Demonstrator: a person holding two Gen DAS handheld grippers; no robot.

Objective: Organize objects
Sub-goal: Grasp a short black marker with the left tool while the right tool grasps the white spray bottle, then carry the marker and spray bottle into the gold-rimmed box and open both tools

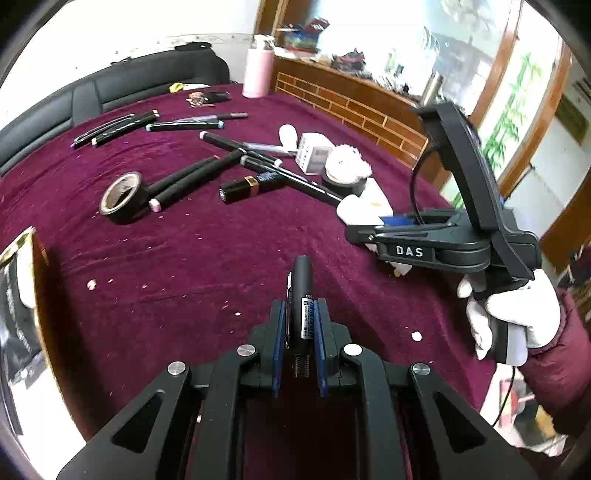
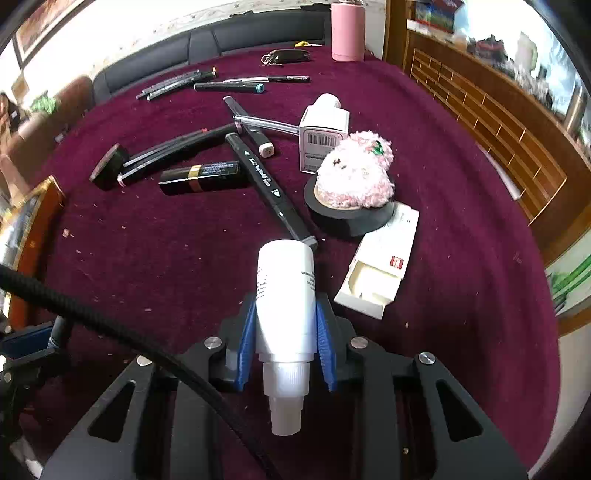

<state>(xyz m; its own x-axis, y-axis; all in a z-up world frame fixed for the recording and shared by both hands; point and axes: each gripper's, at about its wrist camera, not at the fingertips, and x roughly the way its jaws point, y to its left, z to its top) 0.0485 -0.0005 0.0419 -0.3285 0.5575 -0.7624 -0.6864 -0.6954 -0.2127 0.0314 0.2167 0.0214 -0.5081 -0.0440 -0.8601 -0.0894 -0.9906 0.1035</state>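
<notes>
I am holding a black pen (image 1: pixel 302 295) in my left gripper (image 1: pixel 300 332); its two blue pads (image 1: pixel 277 347) are pressing on the barrel from both sides, and the pen is pointing forward over the dark red tablecloth (image 1: pixel 184 258). In my right gripper (image 2: pixel 286 325) I am grasping a white bottle (image 2: pixel 286 291), with the blue ribbed pads (image 2: pixel 248 339) clamped on its body and its cap end turned back toward the camera. From the left camera I am also seeing my right hand (image 1: pixel 509 317) in a white glove, holding the grip of that gripper at the right side. The other things are lying on the cloth beyond. A black marker (image 2: pixel 266 184) is lying just in front of the bottle, beside a black lipstick tube (image 2: pixel 203 176) with a gold band. A pink fluffy toy (image 2: pixel 354 173) is sitting on top of a black tape roll (image 2: pixel 351 218), and an open white carton (image 2: pixel 380 273) is touching this roll on the near side. A white box with a barcode (image 2: pixel 323 136) is standing behind the toy. A second tape roll (image 1: pixel 122 197) is lying at the left, with two black markers (image 1: pixel 192 177) touching it. More pens (image 2: pixel 177 83) are lying further back, near a pink flask (image 2: pixel 347 31) at the far edge.
</notes>
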